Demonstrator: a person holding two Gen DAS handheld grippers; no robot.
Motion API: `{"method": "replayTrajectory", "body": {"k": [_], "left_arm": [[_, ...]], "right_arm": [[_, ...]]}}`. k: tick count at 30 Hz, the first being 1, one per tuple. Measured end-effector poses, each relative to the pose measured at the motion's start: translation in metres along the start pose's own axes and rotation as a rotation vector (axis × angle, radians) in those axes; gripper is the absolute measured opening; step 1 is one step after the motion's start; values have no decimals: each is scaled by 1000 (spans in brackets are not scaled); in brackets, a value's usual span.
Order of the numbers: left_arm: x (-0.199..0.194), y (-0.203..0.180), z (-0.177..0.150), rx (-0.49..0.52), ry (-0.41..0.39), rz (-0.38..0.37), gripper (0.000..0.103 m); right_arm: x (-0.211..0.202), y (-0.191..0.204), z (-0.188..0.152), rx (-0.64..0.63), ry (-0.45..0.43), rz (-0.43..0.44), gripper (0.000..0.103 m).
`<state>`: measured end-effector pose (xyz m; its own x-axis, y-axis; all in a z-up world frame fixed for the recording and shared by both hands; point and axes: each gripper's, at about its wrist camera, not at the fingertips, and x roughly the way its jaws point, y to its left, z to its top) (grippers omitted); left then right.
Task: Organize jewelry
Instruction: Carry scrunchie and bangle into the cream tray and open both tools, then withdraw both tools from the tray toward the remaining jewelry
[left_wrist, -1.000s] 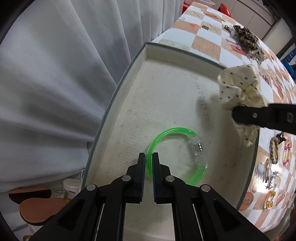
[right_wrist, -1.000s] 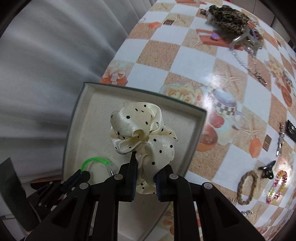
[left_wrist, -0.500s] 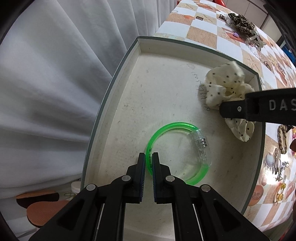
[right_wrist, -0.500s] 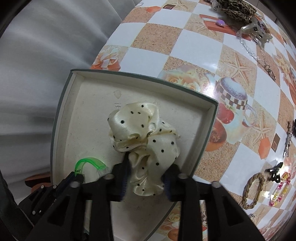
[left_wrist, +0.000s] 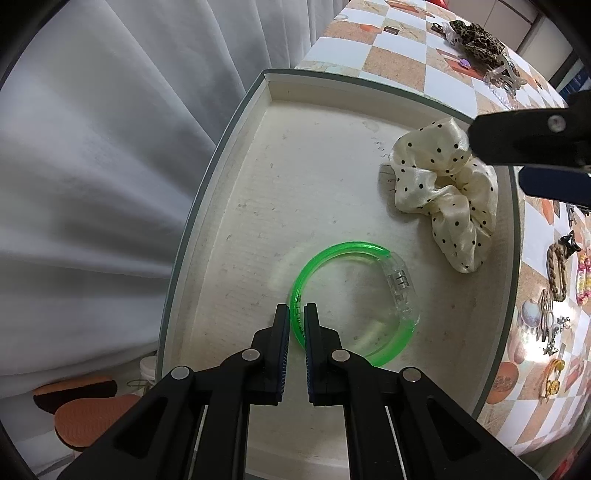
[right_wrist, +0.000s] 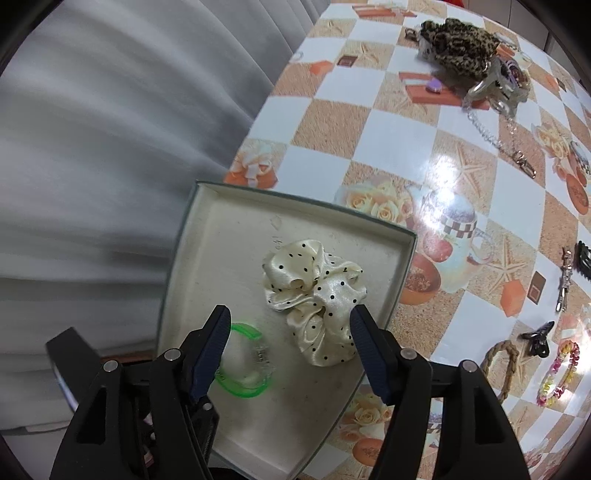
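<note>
A shallow cream box (left_wrist: 236, 206) (right_wrist: 207, 229) sits at the table's corner. In it lie a cream polka-dot scrunchie (left_wrist: 447, 192) (right_wrist: 317, 295) and a green bracelet (left_wrist: 343, 251) (right_wrist: 243, 384) with a clear clasp. My left gripper (left_wrist: 298, 314) is shut on the bracelet's near rim, which rests on the box floor. My right gripper (right_wrist: 290, 325) is open just above the scrunchie, which lies free between its fingers. The right gripper also shows at the right edge of the left wrist view (left_wrist: 532, 162).
On the checked tablecloth lie a leopard scrunchie (right_wrist: 458, 40), a clear claw clip (right_wrist: 498, 92), a chain (right_wrist: 495, 140), a braided band (right_wrist: 502, 362), a bead bracelet (right_wrist: 561, 373) and hair clips (right_wrist: 565, 280). A white curtain (left_wrist: 92, 166) hangs left. Sandals (left_wrist: 85, 402) lie on the floor.
My right gripper lowered the scrunchie into the box, opened and let it go. My left gripper stayed shut on the green bracelet.
</note>
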<state>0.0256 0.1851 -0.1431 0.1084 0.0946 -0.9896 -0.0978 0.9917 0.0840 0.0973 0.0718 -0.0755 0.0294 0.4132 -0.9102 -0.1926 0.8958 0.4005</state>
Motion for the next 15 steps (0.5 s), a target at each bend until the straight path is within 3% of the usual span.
{"method": "replayTrajectory", "body": {"k": [2, 3, 4, 5, 7, 13, 15], "left_arm": [[-1, -2, 2, 2, -1, -2, 13], [-2, -4, 3, 3, -3, -5, 20], [-3, -5, 4, 3, -5, -7, 75], [-6, -6, 6, 0, -8, 8, 102], [-14, -12, 0, 8, -59, 31, 103], [-30, -35, 6, 40, -81, 24, 103], [-35, -32, 7, 47, -92, 24, 103]], "right_arm": [[-9, -1, -1, -1, -11, 3, 71], [-14, 0, -3, -3, -16, 4, 71], [-20, 0, -5, -5, -24, 3, 71], [-20, -2, -6, -7, -28, 2, 71], [-27, -2, -6, -11, -39, -5, 71], [-44, -7, -13, -9, -72, -15, 72], [-49, -10, -16, 2, -85, -17, 84]]}}
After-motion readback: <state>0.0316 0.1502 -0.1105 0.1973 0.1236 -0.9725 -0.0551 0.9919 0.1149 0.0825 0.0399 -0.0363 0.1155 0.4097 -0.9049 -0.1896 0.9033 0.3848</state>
